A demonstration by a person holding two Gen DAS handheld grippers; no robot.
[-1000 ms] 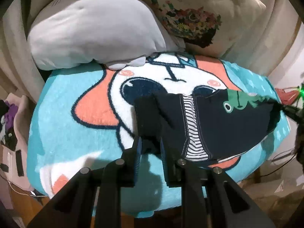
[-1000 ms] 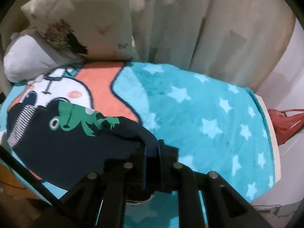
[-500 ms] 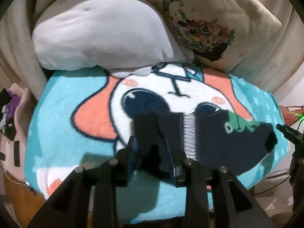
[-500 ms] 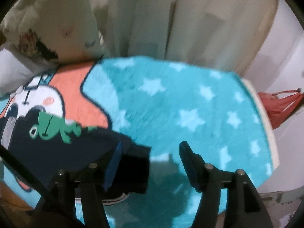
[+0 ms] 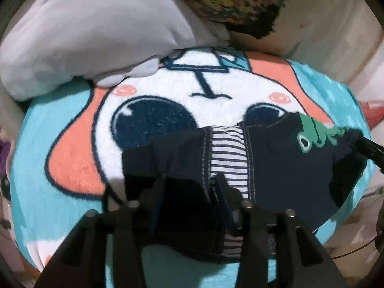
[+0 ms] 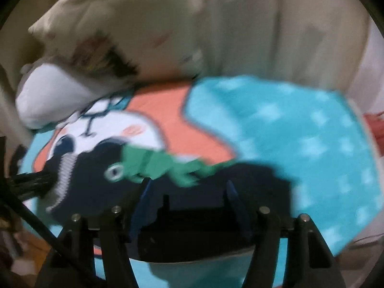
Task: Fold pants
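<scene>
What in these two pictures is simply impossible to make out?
- Right wrist view: everything is motion-blurred, so the green frog print on the pants and the floral pillow lack detail.
- Left wrist view: the pants' near edge is hidden behind the left tongs.
- Left wrist view: the right tongs are cut off by the frame edge.
- Both views: the blanket's front edge is covered.

2 close wrist views, shared pants [image 5: 283, 168]

Silver screws are glinting on the black-framed left gripper [image 5: 189, 189] and right gripper [image 6: 188, 193], both showing blue-padded fingers.
</scene>
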